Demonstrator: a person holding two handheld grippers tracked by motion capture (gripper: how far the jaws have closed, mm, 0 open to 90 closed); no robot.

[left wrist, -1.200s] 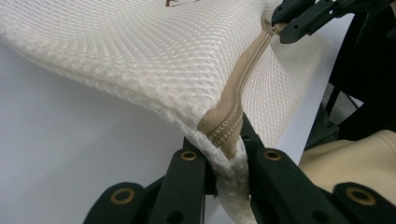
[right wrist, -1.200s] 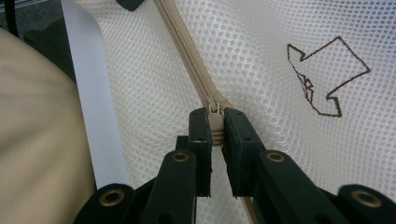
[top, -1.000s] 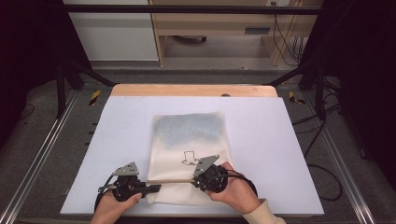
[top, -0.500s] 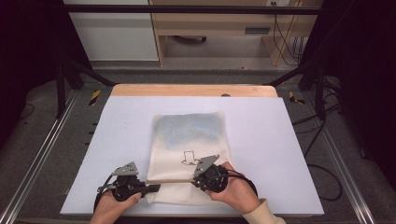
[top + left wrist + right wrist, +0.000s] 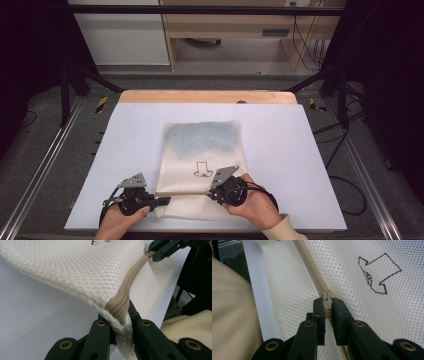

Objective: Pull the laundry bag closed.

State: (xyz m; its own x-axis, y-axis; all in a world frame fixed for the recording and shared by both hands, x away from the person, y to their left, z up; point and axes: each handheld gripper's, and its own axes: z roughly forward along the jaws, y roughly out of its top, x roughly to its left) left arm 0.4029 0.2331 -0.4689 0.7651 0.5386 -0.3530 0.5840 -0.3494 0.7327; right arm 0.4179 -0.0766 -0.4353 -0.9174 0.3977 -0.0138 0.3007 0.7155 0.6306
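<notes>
White mesh bag [image 5: 202, 165] lies flat near the middle of the counter [image 5: 300, 150], its near end towards the person. It bears a small brown arrow-shaped outline [image 5: 202, 170], seen larger in the right gripper view [image 5: 378, 273]. A tan zip [image 5: 182, 192] runs across the bag's near end, from its left corner towards the right.

Left gripper [image 5: 162, 201]: held low at the bag's near left corner. In the left gripper view the jaws are pressed together on the bunched mesh corner and the end of the zip [image 5: 120, 308], lifting that corner slightly off the counter. Bag surface [image 5: 82, 267] slopes up and away from there.

Right gripper [image 5: 212, 190]: sits on the zip line, right of the left gripper. In the right gripper view the jaws pinch the zip's pull tab [image 5: 327, 305], with the zip [image 5: 309, 267] running on ahead across the mesh [image 5: 347, 267].

Pale sleeve [image 5: 280, 232] visible at the right wrist. Both hands rest at the counter's near edge.
</notes>
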